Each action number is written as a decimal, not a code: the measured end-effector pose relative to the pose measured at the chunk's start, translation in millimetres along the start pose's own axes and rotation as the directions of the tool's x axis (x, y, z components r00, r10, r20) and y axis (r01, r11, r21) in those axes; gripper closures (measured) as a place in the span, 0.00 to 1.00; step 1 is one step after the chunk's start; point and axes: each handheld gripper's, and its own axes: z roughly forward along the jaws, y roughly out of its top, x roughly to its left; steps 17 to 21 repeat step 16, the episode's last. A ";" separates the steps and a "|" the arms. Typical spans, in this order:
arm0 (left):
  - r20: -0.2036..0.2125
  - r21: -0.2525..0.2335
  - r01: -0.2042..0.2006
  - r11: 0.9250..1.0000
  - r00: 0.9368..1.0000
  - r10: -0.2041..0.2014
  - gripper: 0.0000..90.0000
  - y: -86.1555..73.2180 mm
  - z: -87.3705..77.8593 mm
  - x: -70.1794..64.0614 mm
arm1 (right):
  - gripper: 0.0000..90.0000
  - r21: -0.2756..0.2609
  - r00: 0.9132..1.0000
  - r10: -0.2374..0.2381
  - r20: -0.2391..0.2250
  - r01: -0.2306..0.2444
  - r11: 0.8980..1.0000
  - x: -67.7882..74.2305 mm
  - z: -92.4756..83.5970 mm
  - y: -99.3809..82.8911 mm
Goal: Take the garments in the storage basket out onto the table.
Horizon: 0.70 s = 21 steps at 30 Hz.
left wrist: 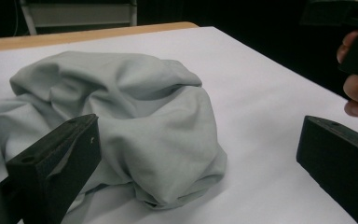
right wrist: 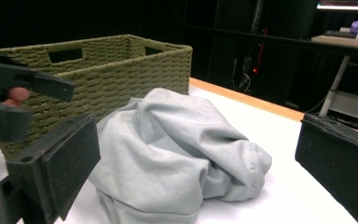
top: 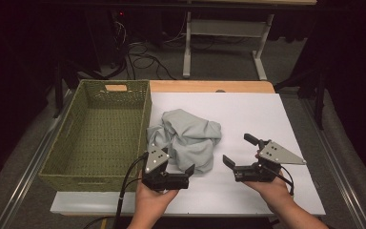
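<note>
A crumpled pale grey cloth [top: 188,136] [left wrist: 135,102] [right wrist: 177,140] lies in a heap near the middle of the white table top [top: 257,109]. Just left of it stands a green woven basket [top: 145,114] [right wrist: 121,60] with nothing inside. My left gripper [top: 169,162] [left wrist: 198,128] is at the cloth's near edge, open wide, one jaw over the fabric's edge and nothing held. To the right of the cloth, my right gripper [top: 239,150] [right wrist: 196,126] faces it, open and a short way off.
The basket's long wall touches the cloth's left side. A wooden strip [top: 209,86] runs along the table's far edge. Beyond it are a white desk frame [top: 188,47] and cables [top: 143,57] on the floor. The table's right half is bare white surface.
</note>
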 end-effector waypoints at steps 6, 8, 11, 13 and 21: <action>0.019 -0.011 -0.002 1.000 1.000 0.002 0.01 -2.9 -6.1 -1.5 | 0.01 0.004 1.000 -0.005 0.017 0.005 1.000 0.3 0.1 -1.0; 0.027 -0.013 0.001 1.000 1.000 0.000 0.01 -3.5 -7.3 -2.0 | 0.01 0.004 1.000 -0.005 0.019 0.005 1.000 0.6 -1.0 -0.9; 0.037 -0.022 0.010 1.000 0.999 -0.009 0.01 -3.3 -8.0 -3.3 | 0.01 0.001 1.000 -0.005 0.019 0.005 1.000 0.2 -1.9 -0.8; 0.048 -0.032 0.014 0.999 0.999 -0.013 0.01 -3.0 -8.6 -5.4 | 0.01 -0.002 1.000 -0.003 0.019 0.003 1.000 -0.4 -3.2 -0.8; 0.055 -0.035 0.012 0.999 0.998 -0.010 0.00 -3.3 -8.8 -6.4 | 0.01 -0.004 1.000 -0.005 0.018 0.005 1.000 -1.2 -3.8 -0.7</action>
